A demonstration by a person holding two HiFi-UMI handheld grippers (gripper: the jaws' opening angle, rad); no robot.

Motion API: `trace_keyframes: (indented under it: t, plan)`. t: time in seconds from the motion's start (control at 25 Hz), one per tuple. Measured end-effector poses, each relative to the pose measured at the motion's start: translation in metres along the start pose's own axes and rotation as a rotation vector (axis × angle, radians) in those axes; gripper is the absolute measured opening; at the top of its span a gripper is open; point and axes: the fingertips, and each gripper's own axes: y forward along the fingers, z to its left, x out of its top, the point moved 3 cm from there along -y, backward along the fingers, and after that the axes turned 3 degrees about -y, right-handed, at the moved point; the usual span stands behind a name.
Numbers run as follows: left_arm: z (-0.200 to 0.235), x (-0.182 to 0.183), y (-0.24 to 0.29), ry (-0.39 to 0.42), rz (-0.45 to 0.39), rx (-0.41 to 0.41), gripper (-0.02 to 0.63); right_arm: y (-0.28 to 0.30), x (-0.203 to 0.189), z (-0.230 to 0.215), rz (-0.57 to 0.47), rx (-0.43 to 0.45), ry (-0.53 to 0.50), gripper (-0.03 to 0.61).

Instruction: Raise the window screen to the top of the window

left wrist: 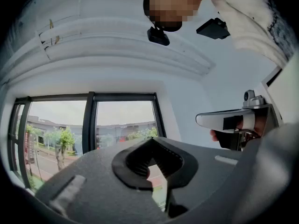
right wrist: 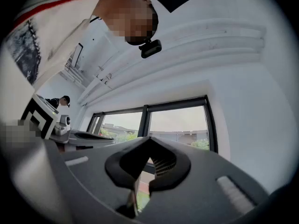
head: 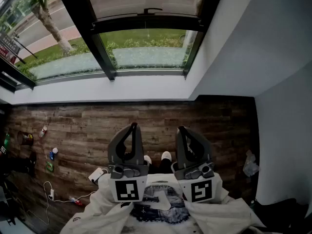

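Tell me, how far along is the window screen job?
Done: nothing I can confirm; the pane above the dark crossbar looks hazy grey, the one below clear, so the screen's height is uncertain. In hand: nothing. The left gripper and right gripper are shut, empty, and held back from the window. Left: probably reaching the handle and raising the screen.

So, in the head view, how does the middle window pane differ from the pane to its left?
The middle pane is crossed by a dark bar with a handle; the left pane shows no such bar. Through the left pane a tree and a road show; through the middle pane, grass and shrubs. Both have dark frames and the same white wall below.
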Motion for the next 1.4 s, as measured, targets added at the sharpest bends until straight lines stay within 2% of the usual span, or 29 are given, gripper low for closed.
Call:
trace_keyframes:
  t: [0.4, 1.0, 1.12, 1.24, 1.4]
  plan:
    - [-0.004, -0.002, 0.002, -0.006, 0.022, -0.004, 0.005, -0.002, -0.004, -0.007, 0.005, -0.011, 0.034, 0.003]
    - [-0.051, -0.010, 0.070, -0.028, 0.057, 0.018, 0.005, 0.012, -0.035, -0.097, 0.010, -0.025, 0.101, 0.003]
    - [-0.044, -0.016, 0.080, -0.016, 0.064, 0.028, 0.005, 0.022, -0.043, -0.102, 0.022, -0.024, 0.123, 0.003]
    - [-0.030, -0.026, 0.095, -0.022, 0.075, 0.051, 0.005, 0.041, -0.054, -0.106, 0.010, -0.011, 0.102, 0.003]
    - [-0.007, -0.044, 0.121, -0.033, 0.063, 0.054, 0.005, 0.072, -0.085, -0.112, 0.037, -0.008, 0.079, 0.004]
